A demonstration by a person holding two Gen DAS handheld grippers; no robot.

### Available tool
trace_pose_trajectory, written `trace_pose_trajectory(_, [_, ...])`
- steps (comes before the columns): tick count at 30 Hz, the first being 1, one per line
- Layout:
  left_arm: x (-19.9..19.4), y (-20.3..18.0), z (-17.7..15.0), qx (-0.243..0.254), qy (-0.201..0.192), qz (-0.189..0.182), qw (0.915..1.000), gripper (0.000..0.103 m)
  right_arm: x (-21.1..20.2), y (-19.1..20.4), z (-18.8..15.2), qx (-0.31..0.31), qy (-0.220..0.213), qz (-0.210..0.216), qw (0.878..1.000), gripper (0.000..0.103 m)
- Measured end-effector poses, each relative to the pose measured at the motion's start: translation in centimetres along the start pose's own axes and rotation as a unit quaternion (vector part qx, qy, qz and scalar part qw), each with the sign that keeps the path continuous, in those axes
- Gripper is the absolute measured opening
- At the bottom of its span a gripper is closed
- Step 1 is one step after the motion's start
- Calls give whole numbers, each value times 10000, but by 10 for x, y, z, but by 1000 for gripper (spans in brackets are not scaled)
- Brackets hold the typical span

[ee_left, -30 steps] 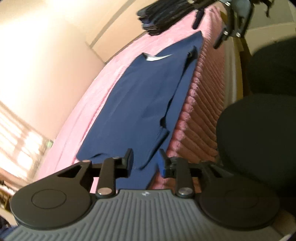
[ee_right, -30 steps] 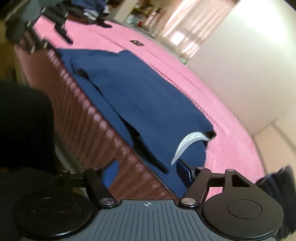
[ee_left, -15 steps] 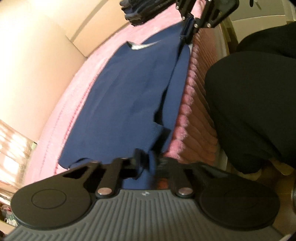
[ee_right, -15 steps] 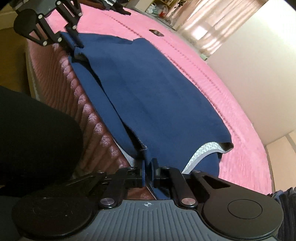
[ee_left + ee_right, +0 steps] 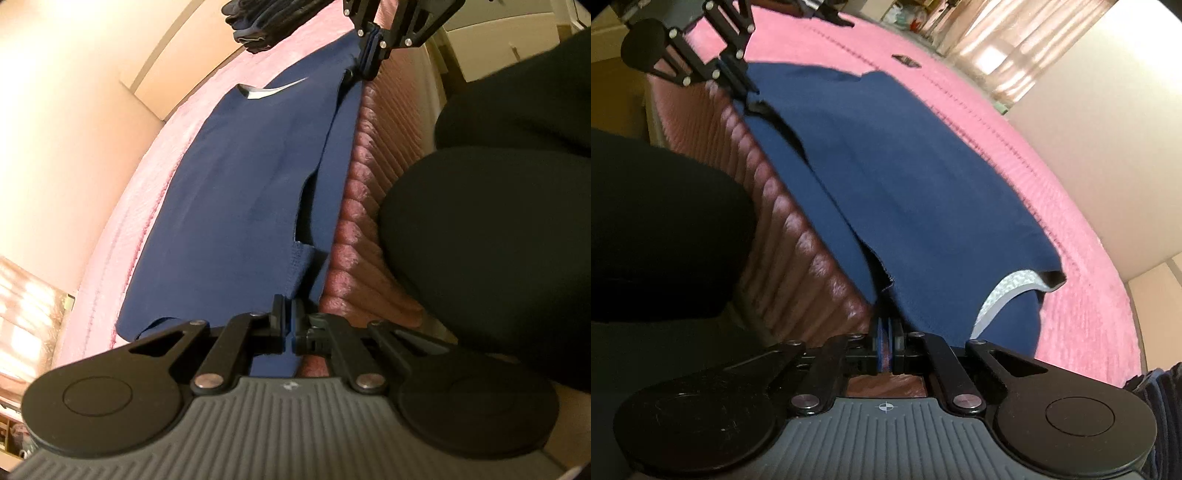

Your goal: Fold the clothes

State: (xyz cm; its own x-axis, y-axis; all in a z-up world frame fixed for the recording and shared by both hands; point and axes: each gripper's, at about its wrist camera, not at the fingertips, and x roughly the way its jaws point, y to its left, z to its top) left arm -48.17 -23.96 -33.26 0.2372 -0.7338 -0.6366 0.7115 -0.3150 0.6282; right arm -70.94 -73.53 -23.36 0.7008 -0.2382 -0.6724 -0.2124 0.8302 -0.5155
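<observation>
On the pink bedspread the navy shirt lies flat; left gripper at 6 o'clock pinches its near edge; right gripper likewise clamps that edge, jaws closed.

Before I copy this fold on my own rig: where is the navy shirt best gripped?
Judging by this pose, grip the navy shirt along its long near edge at the bed's rim, approaching from the bed's side. That edge overhangs, so left gripper and right gripper pinch it near opposite ends.

Both claws have closed on the shirt.
</observation>
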Motion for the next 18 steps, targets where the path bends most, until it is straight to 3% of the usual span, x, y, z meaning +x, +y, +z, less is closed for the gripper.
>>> trace_pose_trajectory(3, [-6, 2, -2, -108, 36, -131, 9998, 0, -10, -3, -1, 144, -104, -101, 9998, 0])
trace_pose_trajectory(5, [-14, 4, -5, -263, 43, -186, 9995, 6, -16, -7, 0, 265, -177, -113, 9994, 0])
trace_pose_trajectory(9, [-30, 33, -8, -1469, -189, 15, 9890, 6, -24, -19, 4, 789, -416, -49, 9960, 0])
trace_pose_trajectory(14, [-4, 54, -3, -2340, -93, 199, 9720, 7, -2, -40, 8, 2045, -450, 183, 9777, 0])
trace_pose_trajectory(18, [7, 48, -6, -2325, 126, -50, 9725, 4, 8, -42, 0, 2595, -231, 350, 9648, 0])
